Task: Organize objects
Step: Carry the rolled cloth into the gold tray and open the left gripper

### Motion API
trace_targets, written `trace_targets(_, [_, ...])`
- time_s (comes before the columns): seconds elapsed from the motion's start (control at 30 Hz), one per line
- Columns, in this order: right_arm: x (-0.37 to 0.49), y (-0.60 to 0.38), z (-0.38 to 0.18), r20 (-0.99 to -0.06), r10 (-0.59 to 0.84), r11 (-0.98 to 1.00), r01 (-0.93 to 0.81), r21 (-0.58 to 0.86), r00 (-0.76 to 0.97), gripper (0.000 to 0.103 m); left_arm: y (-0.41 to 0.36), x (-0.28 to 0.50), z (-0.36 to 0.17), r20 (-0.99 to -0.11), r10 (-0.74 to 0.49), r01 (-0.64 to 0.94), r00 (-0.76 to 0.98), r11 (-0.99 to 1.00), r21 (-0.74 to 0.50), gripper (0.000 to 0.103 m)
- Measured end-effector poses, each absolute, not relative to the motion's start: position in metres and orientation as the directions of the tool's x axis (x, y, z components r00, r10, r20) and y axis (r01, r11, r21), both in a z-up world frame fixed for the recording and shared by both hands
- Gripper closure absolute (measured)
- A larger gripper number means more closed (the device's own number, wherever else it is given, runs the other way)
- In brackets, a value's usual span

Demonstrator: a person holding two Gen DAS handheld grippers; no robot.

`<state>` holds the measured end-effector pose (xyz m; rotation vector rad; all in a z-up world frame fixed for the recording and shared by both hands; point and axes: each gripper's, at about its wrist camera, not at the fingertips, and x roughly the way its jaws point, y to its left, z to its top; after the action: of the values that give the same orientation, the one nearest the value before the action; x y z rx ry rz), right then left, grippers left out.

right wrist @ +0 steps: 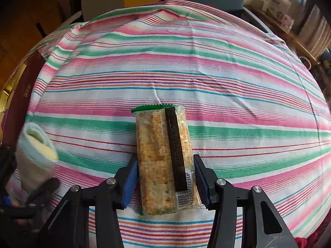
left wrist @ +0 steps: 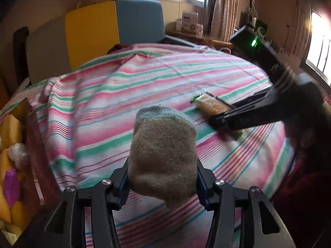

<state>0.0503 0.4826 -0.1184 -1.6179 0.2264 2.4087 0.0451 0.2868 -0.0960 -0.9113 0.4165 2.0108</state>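
Observation:
My left gripper [left wrist: 162, 177] is shut on a rolled grey-brown sock with a pale blue cuff [left wrist: 163, 148] and holds it above the striped cloth. The sock also shows at the left of the right wrist view [right wrist: 35, 157]. A clear-wrapped cracker packet with a green end [right wrist: 163, 159] lies flat on the cloth. My right gripper [right wrist: 165, 173] straddles the packet's near half, one blue pad close to each long side, with a thin gap on each. From the left wrist view the packet [left wrist: 211, 103] lies right of the sock under the right gripper [left wrist: 227, 117].
A pink, green and white striped cloth [right wrist: 227, 82] covers the round table. A dark red box [left wrist: 39, 155] holding yellow and purple items stands at the table's left edge. A yellow, blue and grey chair back [left wrist: 115, 24] is behind the table. Shelves with boxes stand at far right.

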Motion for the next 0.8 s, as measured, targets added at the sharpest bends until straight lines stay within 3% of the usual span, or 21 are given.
trace_targets(0.4, [0.050, 0.479, -0.117, -0.921, 0.124, -0.964, -0.265, -0.024, -0.370, 0.051, 0.227, 0.036, -0.035, -0.668, 0.613, -0.746, -0.422, -0.653, -0.128, 0.050])
trace_targets(0.8, [0.049, 0.474, -0.115, -0.918, 0.140, -0.964, -0.261, -0.042, -0.371, 0.051, 0.129, 0.000, -0.003, -0.650, 0.465, -0.531, -0.601, -0.840, -0.110, 0.050])
